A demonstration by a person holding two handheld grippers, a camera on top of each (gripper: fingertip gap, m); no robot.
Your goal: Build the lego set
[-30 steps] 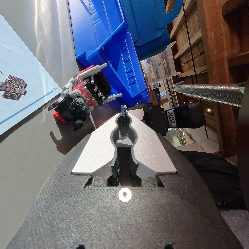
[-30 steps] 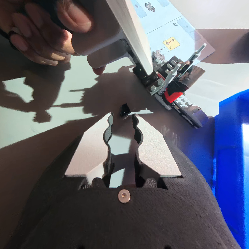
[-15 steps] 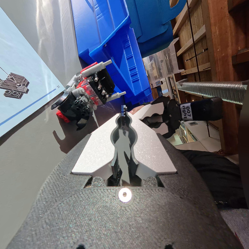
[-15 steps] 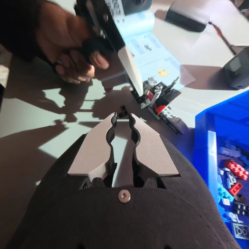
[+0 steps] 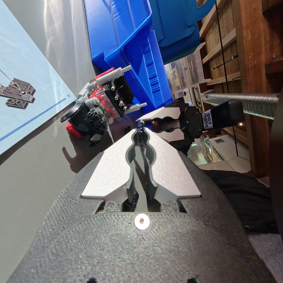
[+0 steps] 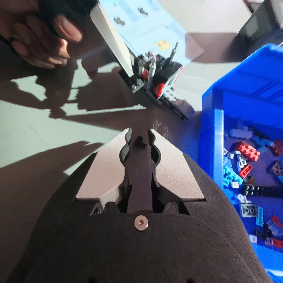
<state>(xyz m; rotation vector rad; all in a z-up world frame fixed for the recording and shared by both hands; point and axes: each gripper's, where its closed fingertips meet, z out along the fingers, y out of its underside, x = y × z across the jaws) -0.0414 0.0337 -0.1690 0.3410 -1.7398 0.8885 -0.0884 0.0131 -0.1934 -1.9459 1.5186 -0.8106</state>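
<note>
Right wrist view: black piece between parted right gripper fingertips.

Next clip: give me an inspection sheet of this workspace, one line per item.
Surface: pale table, heavy shadows.
Job's things: partly built lego model beside the instruction booklet; small black piece on the table; loose bricks in the blue bin.
Clutter: dark device at the far corner, blurred.
Grippers: left gripper shut on a thin blue piece; right gripper open around the black piece.
Cables: nothing seen.
Surroundings: wooden shelving, ribbed metal duct.
</note>
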